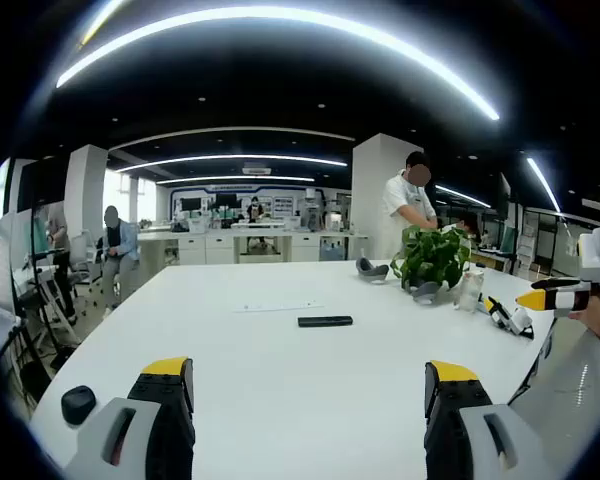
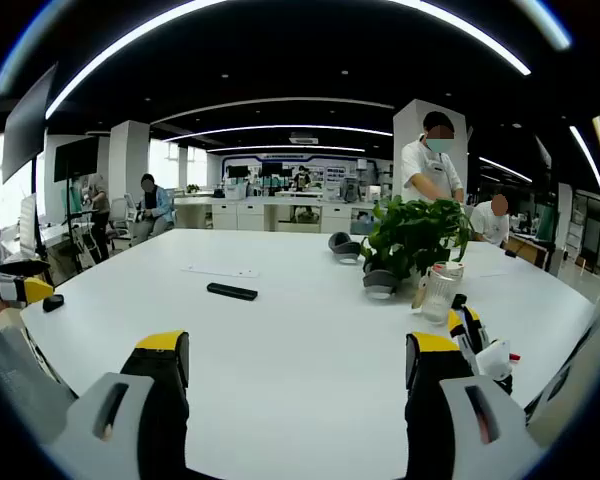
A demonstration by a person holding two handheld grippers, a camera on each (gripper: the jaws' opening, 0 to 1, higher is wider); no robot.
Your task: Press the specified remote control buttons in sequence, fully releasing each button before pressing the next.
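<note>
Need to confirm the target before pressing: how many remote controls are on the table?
1: the remote control lies flat on the white table, beyond both open grippers, near a paper sheet. Others may hide behind the plant.

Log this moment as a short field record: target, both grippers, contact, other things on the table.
target: black remote control, lying flat on the white table
left gripper: open, empty, held back from the remote
right gripper: open, empty, held back from the remote
contact: none; no button pressed yet
nearby: potted plant, clear glass jar, paper sheet
background: people standing and seated behind the table
</note>
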